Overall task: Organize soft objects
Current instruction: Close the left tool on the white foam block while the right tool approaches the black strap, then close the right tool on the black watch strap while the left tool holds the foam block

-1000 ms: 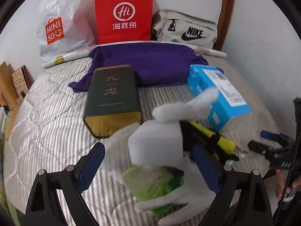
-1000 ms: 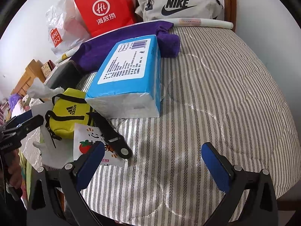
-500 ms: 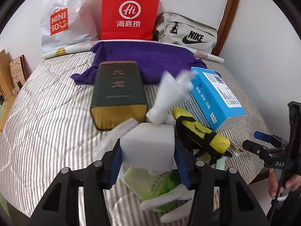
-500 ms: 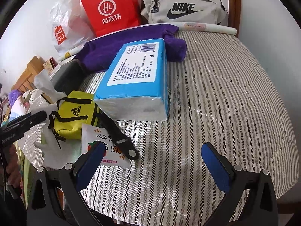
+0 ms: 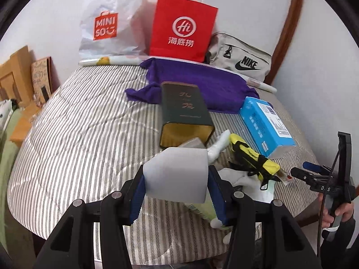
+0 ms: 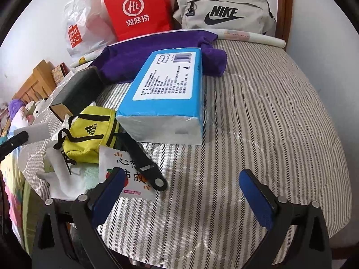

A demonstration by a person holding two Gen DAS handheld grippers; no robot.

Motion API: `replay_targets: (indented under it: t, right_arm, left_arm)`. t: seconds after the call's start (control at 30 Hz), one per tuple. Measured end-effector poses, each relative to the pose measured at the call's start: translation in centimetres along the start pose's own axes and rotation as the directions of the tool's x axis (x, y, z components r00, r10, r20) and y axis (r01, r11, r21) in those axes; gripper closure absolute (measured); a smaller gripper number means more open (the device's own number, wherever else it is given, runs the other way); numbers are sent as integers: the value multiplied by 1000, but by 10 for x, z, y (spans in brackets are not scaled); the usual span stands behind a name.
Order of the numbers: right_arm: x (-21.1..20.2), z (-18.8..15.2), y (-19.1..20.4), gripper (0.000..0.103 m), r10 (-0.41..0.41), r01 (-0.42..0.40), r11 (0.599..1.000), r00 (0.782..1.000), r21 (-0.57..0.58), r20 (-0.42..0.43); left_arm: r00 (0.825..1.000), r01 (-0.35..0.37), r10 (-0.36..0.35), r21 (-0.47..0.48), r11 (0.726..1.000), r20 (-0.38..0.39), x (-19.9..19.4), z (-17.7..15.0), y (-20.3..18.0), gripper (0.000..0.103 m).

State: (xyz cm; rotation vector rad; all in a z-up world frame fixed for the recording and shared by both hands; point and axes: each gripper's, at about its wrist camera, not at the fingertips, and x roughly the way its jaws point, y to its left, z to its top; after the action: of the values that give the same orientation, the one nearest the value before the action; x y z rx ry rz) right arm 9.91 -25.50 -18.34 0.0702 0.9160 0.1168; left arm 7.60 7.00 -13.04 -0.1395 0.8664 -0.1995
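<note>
My left gripper (image 5: pixel 176 178) is shut on a white sponge block (image 5: pixel 177 173) and holds it above the striped bed cover. Below and right of it lie a white glove (image 5: pixel 237 177) and a yellow Adidas pouch (image 5: pixel 253 157). In the right wrist view my right gripper (image 6: pixel 181 192) is open and empty, low over the bed's front. The yellow pouch (image 6: pixel 89 136), a blue tissue pack (image 6: pixel 166 94) and a purple towel (image 6: pixel 157 51) lie ahead of it. The sponge (image 6: pixel 33 132) shows at the far left.
A dark green box (image 5: pixel 184 114) lies mid-bed. A red paper bag (image 5: pixel 181 35), a Miniso plastic bag (image 5: pixel 107 27) and a grey Nike bag (image 5: pixel 242 60) stand against the wall. A printed card (image 6: pixel 128 174) and black strap (image 6: pixel 143 163) lie near my right gripper. Wooden furniture (image 5: pixel 15 76) stands left.
My left gripper closed on the white sponge block and lifted it up and left, off the glove and green packet. The right gripper moved slightly forward and stayed open.
</note>
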Motion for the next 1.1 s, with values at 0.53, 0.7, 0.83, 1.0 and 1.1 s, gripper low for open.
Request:
replay_targets:
  t: [0.53,0.7,0.83,1.0,1.1]
  right_arm:
    - [33,-1,18,29,115,-122,986,991,-115,-69]
    - [38,-4,33,32,43,-48,978,999,-205,-29]
    - [36,-6,36,67,35,-38,966,999,-255,-18]
    - [22,-12,28,84,41,-48,969,999,-243,-33]
    - [15,-17,23,87,54,-65,972,997,-227,-54]
  left_arm:
    - [999,15,-17,-52,999,-45,23,-9,10,52]
    - [998,24,-27,-64,998,-48,24,-9,13,52]
    - [998,19,-23,-63,998,-51,23,-10,13,51]
    - [999,13,-15,-59,998,-42,20,-13,14,51]
    - [999,23,-26,-67,998,-45,23,-15,15,51]
